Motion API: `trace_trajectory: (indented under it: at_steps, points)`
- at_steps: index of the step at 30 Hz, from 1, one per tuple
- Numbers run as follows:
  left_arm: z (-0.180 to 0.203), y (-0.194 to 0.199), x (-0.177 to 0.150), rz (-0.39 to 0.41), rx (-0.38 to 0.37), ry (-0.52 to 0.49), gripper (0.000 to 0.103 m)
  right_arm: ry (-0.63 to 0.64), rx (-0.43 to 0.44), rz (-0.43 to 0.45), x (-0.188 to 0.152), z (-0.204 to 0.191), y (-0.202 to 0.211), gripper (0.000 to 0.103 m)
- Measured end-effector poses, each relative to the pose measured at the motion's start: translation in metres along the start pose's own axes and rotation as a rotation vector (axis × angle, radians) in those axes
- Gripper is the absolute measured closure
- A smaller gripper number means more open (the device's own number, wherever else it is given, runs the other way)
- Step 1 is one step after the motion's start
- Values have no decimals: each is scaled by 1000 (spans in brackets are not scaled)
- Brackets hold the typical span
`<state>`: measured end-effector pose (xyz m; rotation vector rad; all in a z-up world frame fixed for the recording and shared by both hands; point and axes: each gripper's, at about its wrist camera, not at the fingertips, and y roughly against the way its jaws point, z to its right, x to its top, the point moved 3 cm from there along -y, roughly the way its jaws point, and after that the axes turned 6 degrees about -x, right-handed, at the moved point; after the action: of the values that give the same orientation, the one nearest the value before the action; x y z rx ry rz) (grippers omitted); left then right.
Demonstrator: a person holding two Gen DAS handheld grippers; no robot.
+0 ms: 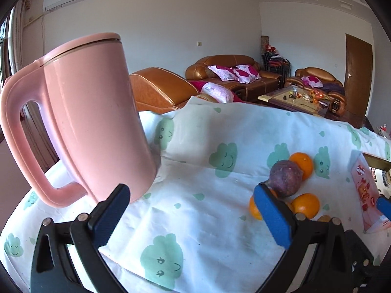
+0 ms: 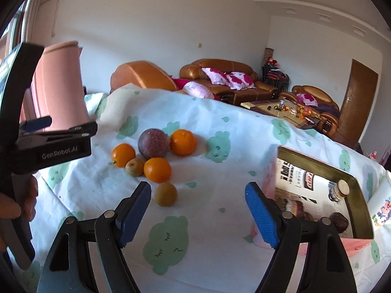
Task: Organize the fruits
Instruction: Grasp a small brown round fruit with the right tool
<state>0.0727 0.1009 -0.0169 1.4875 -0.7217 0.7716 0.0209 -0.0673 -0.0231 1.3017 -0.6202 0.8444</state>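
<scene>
Fruit lies in a loose cluster on the white tablecloth (image 2: 220, 171) printed with green cloud faces, and everything else reads best from the purple passion fruit (image 2: 153, 143) at its middle. Touching that passion fruit on its right is one orange (image 2: 183, 142); a second orange (image 2: 123, 155) sits just to its left, and a third orange (image 2: 157, 170) sits just in front of it. A small yellowish-brown fruit (image 2: 134, 167) is wedged between the left and front oranges, touching both. Another brownish-yellow fruit (image 2: 166, 194) lies apart, nearer the camera than the front orange.

Well to the right of the passion fruit stands a pink box (image 2: 317, 190), open at the top, with printed paper lining it and a dark round fruit (image 2: 338, 222) in its near corner. Far to the left of the passion fruit stands a pink electric kettle (image 1: 85, 117) with its lid on.

In the right wrist view the right gripper (image 2: 198, 216) hovers over bare cloth in front of the cluster, its blue-padded fingers spread wide with nothing between them. The left gripper (image 1: 188, 214) is likewise spread and empty, one finger (image 1: 111, 217) near the kettle's base, the other finger (image 1: 272, 217) overlapping the fruit cluster in the left wrist view.
</scene>
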Motion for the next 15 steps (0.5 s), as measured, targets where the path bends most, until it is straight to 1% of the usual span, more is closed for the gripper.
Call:
trace_trajectory:
  at_steps: [2,4,5,6,7,8,10,13,14,15]
  points:
    - [-2,-7,-2,-25,-2,6,0,20,13,-43,1,-9,-11,24]
    - [-2,-12,-4,-49,-30,15,0,18,31,-92,2,-13,-24,25]
    - [0,-14,-4,-59,-45,14,0,16,46,-122,2,-15,-31,28]
    - [2,-15,-5,-64,-52,7,0,18,65,-155,1,-17,-39,36]
    - [3,-16,-5,-67,-49,-4,0,19,81,-186,-1,-20,-45,41]
    - [4,-16,-6,-70,-39,-17,0,17,94,-213,-2,-21,-51,49]
    - [6,-19,-7,-78,-23,-40,0,3,122,-245,-4,-20,-57,54]
    - [8,-24,-10,-100,-29,-66,0,-32,158,-259,-6,-16,-59,66]
    - [9,-25,-11,-105,-36,-75,0,-44,168,-257,-6,-14,-58,74]
    - [11,-25,-12,-107,-41,-83,0,-51,177,-252,-6,-13,-57,74]
